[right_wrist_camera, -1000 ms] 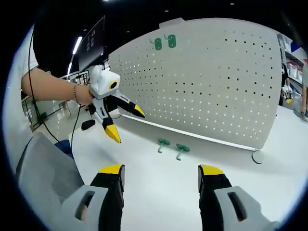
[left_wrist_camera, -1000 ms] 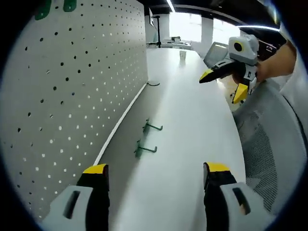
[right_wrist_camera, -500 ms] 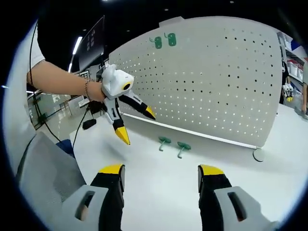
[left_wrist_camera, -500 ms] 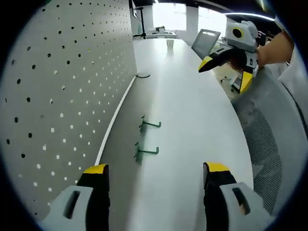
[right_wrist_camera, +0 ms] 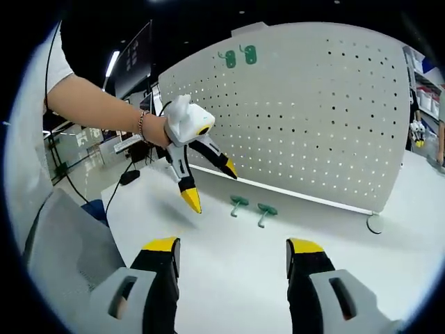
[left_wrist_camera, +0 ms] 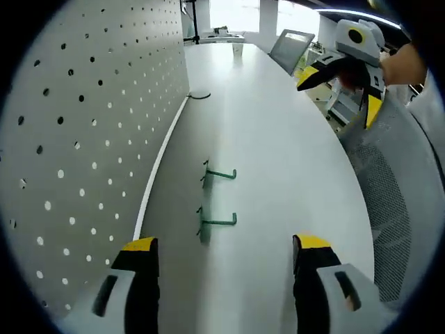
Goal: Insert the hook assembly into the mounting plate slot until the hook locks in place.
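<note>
Hooks, 2 green ones (left_wrist_camera: 217, 222) (right_wrist_camera: 264, 212), lie loose on the white table (left_wrist_camera: 278, 139), just beside the peg board (right_wrist_camera: 313, 118). The left gripper (left_wrist_camera: 219, 245) points at them, jaws wide and empty, likely to pick 1 up. The right gripper (right_wrist_camera: 229, 243) waits apart, also wide and empty.

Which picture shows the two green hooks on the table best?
The left gripper view: the two green hooks lie close ahead, prongs clear. The right gripper view shows them smaller, farther off, below the pegboard.
</note>
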